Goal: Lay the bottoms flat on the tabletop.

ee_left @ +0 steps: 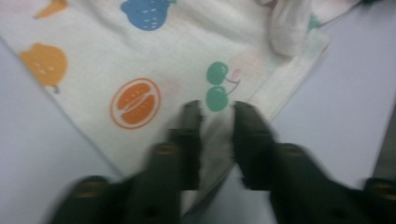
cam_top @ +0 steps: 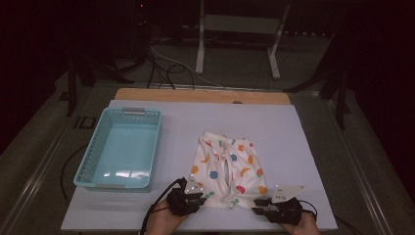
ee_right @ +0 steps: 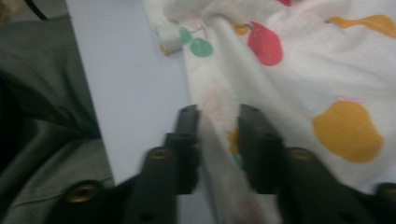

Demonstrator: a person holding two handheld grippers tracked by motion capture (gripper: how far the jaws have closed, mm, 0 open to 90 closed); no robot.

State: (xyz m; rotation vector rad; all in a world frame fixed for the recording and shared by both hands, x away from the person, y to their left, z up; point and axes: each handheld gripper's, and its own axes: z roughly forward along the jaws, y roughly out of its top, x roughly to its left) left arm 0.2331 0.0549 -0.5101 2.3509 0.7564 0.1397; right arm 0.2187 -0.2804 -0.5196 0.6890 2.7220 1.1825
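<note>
A white garment (cam_top: 227, 166) printed with coloured fruit lies crumpled on the white table top (cam_top: 274, 127), right of centre. My left gripper (cam_top: 200, 198) sits at the garment's near left corner. In the left gripper view, my left gripper (ee_left: 217, 121) is shut on a fold of the garment (ee_left: 140, 56) beside a green cherry print. My right gripper (cam_top: 259, 205) is at the near right corner. In the right gripper view, my right gripper (ee_right: 217, 123) has its jaws clamped on a hem strip of the garment (ee_right: 327, 70).
A turquoise plastic basket (cam_top: 122, 111) stands on the left part of the table with nothing in it. Both hands are at the table's near edge. Behind the table are a wooden strip (cam_top: 200, 95), floor cables and a white stand (cam_top: 240, 29).
</note>
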